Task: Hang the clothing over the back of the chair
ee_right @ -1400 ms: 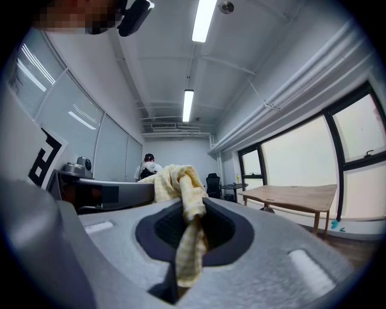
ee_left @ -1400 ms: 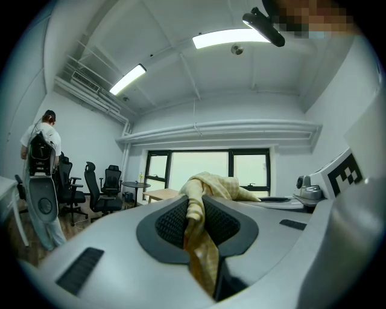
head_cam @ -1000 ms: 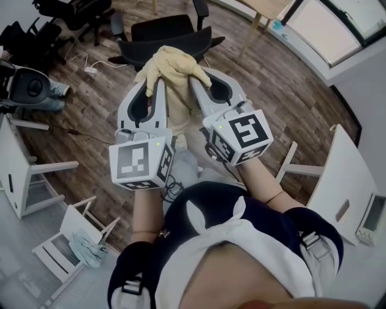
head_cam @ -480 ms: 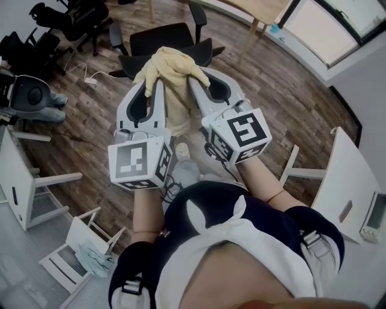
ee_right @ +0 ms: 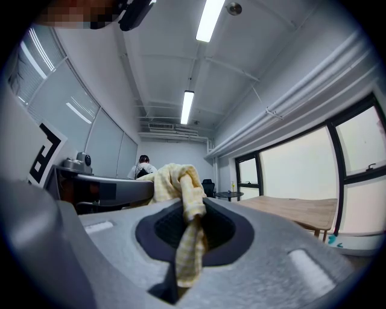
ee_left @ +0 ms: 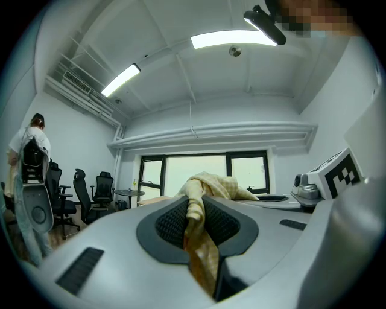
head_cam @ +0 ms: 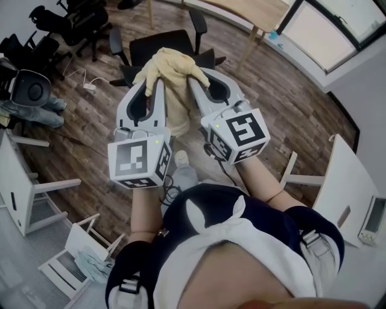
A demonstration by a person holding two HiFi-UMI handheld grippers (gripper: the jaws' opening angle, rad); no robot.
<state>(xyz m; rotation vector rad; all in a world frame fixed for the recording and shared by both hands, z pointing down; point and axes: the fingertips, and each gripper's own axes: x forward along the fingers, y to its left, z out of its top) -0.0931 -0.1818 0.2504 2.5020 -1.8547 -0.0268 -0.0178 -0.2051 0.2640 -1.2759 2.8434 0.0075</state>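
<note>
A pale yellow checked garment [head_cam: 172,75] is bunched between both grippers and hangs down between them. My left gripper [head_cam: 152,79] is shut on its left part; in the left gripper view the cloth [ee_left: 199,229] is pinched between the jaws. On the right part of the garment my right gripper [head_cam: 196,75] is shut too, the fabric [ee_right: 190,235] clamped in its jaws. A black office chair [head_cam: 163,45] stands just beyond and below the garment, its backrest [head_cam: 129,73] partly hidden behind the cloth. Both grippers point level toward the chair.
More black office chairs [head_cam: 78,18] stand at the far left. A wooden table [head_cam: 247,9] is behind the chair. White tables [head_cam: 341,181] flank me on the right and left [head_cam: 18,181]. A person [ee_left: 27,181] stands at the left.
Both grippers with the garment have moved forward toward the black chair; the cloth now covers more of its backrest. The grips are unchanged.
</note>
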